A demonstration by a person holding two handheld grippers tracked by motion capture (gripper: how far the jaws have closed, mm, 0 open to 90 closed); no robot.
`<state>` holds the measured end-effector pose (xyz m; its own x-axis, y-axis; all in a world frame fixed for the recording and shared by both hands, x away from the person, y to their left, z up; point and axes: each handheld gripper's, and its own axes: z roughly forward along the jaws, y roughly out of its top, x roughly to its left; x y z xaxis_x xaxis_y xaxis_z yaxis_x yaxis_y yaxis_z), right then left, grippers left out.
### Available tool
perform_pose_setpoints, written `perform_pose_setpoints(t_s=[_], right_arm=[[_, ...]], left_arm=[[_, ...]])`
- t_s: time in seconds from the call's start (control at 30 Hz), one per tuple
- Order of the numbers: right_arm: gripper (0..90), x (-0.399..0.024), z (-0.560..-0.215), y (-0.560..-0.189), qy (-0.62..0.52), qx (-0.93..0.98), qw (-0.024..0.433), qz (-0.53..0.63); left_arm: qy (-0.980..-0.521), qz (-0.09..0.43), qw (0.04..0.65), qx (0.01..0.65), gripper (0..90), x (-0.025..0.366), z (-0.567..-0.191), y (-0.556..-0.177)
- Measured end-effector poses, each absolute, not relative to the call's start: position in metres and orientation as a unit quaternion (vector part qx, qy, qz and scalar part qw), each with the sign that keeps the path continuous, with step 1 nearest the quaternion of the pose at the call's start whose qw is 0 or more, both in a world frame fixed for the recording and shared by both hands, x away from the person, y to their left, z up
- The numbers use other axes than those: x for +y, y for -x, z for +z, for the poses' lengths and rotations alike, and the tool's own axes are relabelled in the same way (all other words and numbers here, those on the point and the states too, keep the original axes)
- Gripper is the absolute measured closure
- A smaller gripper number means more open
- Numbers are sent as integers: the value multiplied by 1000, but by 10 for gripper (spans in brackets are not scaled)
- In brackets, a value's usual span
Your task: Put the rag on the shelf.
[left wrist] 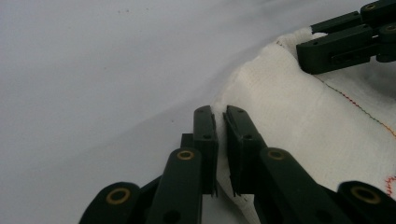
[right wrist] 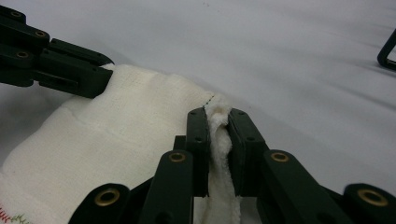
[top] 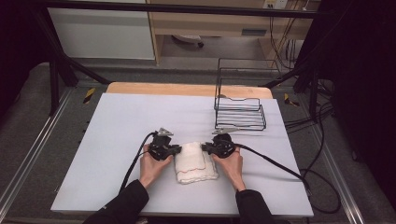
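A folded white towel [top: 195, 161] with coloured stitching lies on the white table near the front middle. My left gripper [top: 176, 150] is at the towel's far left corner, jaws shut on the cloth edge [left wrist: 223, 116]. My right gripper [top: 204, 147] is at the far right corner and pinches a fold of towel [right wrist: 218, 135] between its pads. In the left gripper view the towel [left wrist: 289, 116] spreads to the right, with the other gripper's jaws at its far edge. In the right gripper view the towel [right wrist: 112, 130] spreads to the left.
A black wire basket [top: 240, 112] stands at the back right of the table [top: 116, 135]. Cables trail from both grippers, the right one looping off the table's right side. The person's hands and dark sleeves come in from the front edge.
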<state>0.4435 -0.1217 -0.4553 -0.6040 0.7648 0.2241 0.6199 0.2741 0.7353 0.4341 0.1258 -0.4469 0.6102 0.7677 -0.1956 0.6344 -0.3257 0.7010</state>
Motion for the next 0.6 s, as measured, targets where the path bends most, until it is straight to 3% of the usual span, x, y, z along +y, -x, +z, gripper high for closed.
perform_pose_setpoints(t_s=[0.6], right_arm=[[798,-130,-430,-430,-411,782,106,456]], left_arm=[[-794,117,441,403,833,133,-417,-418]])
